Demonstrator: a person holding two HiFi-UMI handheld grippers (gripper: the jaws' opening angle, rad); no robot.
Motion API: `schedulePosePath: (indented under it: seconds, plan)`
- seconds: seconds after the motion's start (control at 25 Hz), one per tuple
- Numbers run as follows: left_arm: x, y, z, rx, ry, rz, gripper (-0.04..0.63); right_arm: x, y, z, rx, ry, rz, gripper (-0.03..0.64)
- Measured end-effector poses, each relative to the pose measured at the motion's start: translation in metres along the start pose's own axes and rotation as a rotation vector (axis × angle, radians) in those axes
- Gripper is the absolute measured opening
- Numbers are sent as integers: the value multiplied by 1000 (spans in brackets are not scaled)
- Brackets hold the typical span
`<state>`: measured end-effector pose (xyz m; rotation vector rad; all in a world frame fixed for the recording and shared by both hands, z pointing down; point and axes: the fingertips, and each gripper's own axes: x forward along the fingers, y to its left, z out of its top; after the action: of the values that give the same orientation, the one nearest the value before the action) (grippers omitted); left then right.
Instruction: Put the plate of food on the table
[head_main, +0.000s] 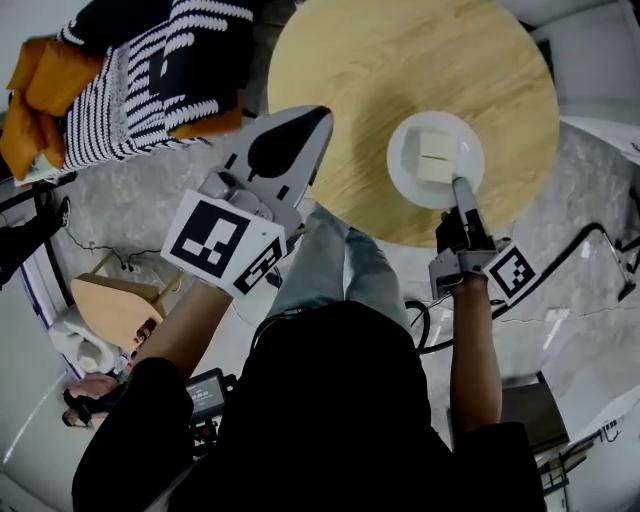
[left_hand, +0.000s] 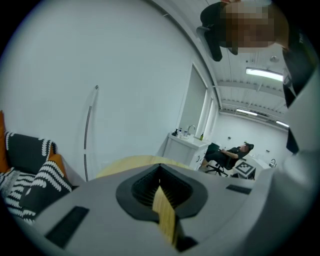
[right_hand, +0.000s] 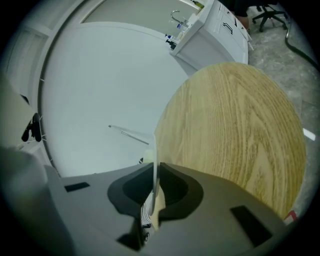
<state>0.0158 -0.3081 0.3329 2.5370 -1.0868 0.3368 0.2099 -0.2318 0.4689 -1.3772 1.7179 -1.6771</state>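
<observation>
A white plate (head_main: 401, 166) carrying pale blocks of food (head_main: 437, 158) rests on the round wooden table (head_main: 380, 70), near its front right edge. My right gripper (head_main: 461, 184) is shut on the plate's near rim. In the right gripper view that rim (right_hand: 154, 155) stands edge-on as a thin white line between the jaws of the right gripper (right_hand: 152, 200), with the table (right_hand: 235, 135) beyond it. My left gripper (head_main: 318, 118) is raised over the table's left edge, shut and holding nothing. Only a sliver of the wood shows between the closed jaws of the left gripper (left_hand: 162, 200).
Black-and-white striped and orange cushions (head_main: 150, 70) lie at the upper left. A black cable (head_main: 590, 250) runs over the marble floor at the right. A white counter with a tap (left_hand: 187, 145) stands by the far wall, and a person sits in a chair (left_hand: 230, 155) beside it.
</observation>
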Motion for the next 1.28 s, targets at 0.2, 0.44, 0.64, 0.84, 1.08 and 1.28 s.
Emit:
schedulePosePath:
  seconds: [0.2, 0.44, 0.64, 0.84, 1.08, 1.28]
  plan:
    - [10, -4, -30, -43, 53, 8, 6, -2, -27, -3, 24, 29, -51, 28]
    - [20, 0, -51, -70, 85, -6, 6, 1, -39, -14, 8, 70, -88, 28]
    - [24, -2, -60, -72, 100, -35, 6, 2, -49, -20, -35, 93, -138, 28]
    - [22, -4, -64, -71, 107, -48, 6, 1, -52, -23, -77, 123, -192, 28]
    - [14, 4, -70, -77, 111, -62, 6, 4, -45, -36, -208, 260, -178, 31]
    - [6, 0, -74, -68, 110, -67, 6, -8, -33, -56, -235, 450, -18, 235]
